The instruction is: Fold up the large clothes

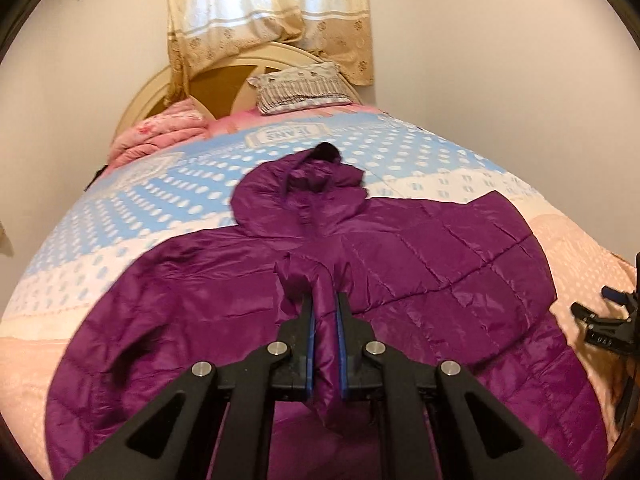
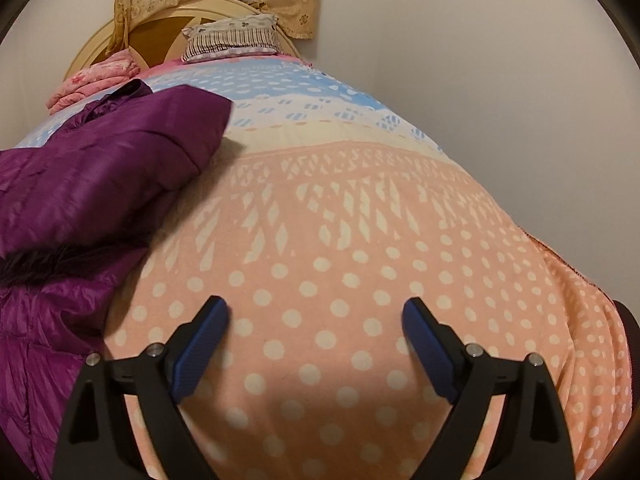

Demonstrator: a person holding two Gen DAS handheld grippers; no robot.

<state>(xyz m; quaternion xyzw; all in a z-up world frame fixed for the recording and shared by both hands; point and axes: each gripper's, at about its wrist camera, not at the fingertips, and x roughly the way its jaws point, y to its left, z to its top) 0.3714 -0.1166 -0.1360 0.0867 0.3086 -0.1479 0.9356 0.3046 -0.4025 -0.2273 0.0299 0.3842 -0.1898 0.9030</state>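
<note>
Item: shiny purple quilted puffer jacket with a hood [image 1: 420, 264]. In the left wrist view it lies spread over the centre and lower half of the frame, on a bedspread patterned in blue, cream and peach with white dots [image 1: 120, 208]. The hood points to the upper centre, toward the headboard; the hem runs off the bottom edge, so the long axis goes bottom to top. One side reaches the centre left, the other the centre right. In the right wrist view the same jacket fills the left edge, a folded flap [image 2: 132, 140] reaching toward the upper centre.

Left gripper [image 1: 325, 312], black frame with blue pads, lower centre of its own view: jaws nearly closed, pinching a narrow gathered ridge of the jacket's fabric that stands up between the pads.

Right gripper [image 2: 316, 312], lower centre of its own view: jaws spread wide, nothing between them, over bare peach dotted bedspread just right of the jacket; contact with the cloth cannot be told. It also shows at the centre-right edge of the left wrist view.

Background, left to right: folded pink floral quilt [image 1: 160, 132] at upper left, cream curved wooden headboard [image 1: 160, 88], beige patterned curtain [image 1: 272, 12], striped patterned pillow [image 1: 300, 90] at upper centre.
</note>
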